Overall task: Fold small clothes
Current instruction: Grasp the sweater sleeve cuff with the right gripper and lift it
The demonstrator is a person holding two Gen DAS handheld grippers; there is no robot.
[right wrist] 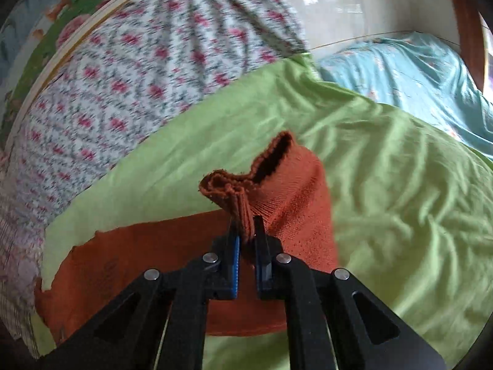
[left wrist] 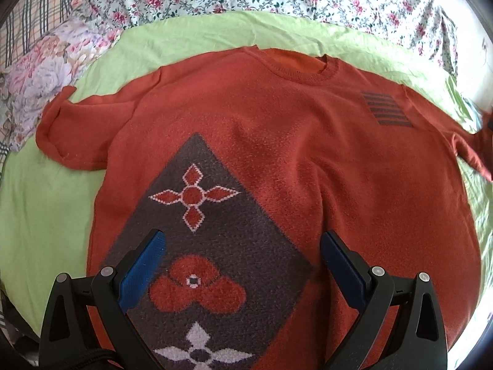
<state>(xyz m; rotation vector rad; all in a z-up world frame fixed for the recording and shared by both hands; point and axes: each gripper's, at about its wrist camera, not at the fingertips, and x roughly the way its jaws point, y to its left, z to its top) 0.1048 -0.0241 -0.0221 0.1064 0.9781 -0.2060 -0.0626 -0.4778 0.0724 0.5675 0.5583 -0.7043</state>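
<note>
An orange knitted sweater (left wrist: 277, 141) lies front-up and mostly flat on a light green sheet (left wrist: 40, 215), its round collar at the far end from the left gripper (left wrist: 242, 240) and its hem running out of view beneath that gripper. The left gripper hangs above the lower front of the sweater with its blue-padded fingers (left wrist: 144, 265) spread wide and nothing between them; the grey diamond panel with flower motifs (left wrist: 209, 246) lies directly under and just ahead of the gap. A small block of dark stripes (left wrist: 386, 109) sits on the chest, ahead and to the right of this gripper, and the short left-hand sleeve (left wrist: 71, 129) lies ahead and to its left, its cuff slightly curled. The right gripper (right wrist: 246, 231) has its jaws nearly together, pinching the ribbed cuff of the other sleeve (right wrist: 277, 191), which is bunched and lifted off the sheet just ahead of the fingertips. A floral quilt (right wrist: 129, 71) lies beyond and to the left, a turquoise cloth (right wrist: 416, 71) beyond and to the right.
</note>
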